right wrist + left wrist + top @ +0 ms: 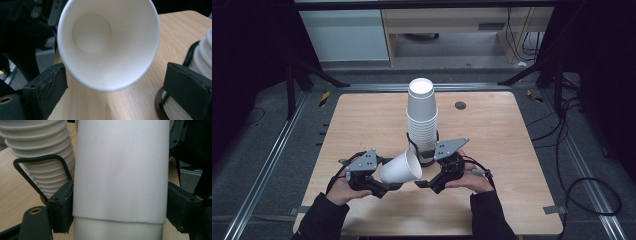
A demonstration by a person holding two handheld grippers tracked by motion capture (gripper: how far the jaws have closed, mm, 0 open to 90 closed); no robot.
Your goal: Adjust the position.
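Note:
A tall stack of upturned white paper cups (421, 112) stands in a black wire holder (427, 159) at the table's middle. My left gripper (384, 186) is shut on a single white cup (401, 169), held sideways with its mouth toward the right gripper. In the left gripper view both pads (61, 206) press the cup's wall (120, 175), with the stack (42, 157) and the wire holder (37, 161) behind. My right gripper (424, 176) is open just in front of the cup's mouth. The right gripper view looks into the cup (107, 45), its jaws standing wide apart either side.
The wooden table (362, 120) has a small dark round hole (460, 105) at the back right. Metal rails and cables run along the floor beside it. The stack (203, 57) and its holder base (160, 102) stand close by the right gripper's right jaw.

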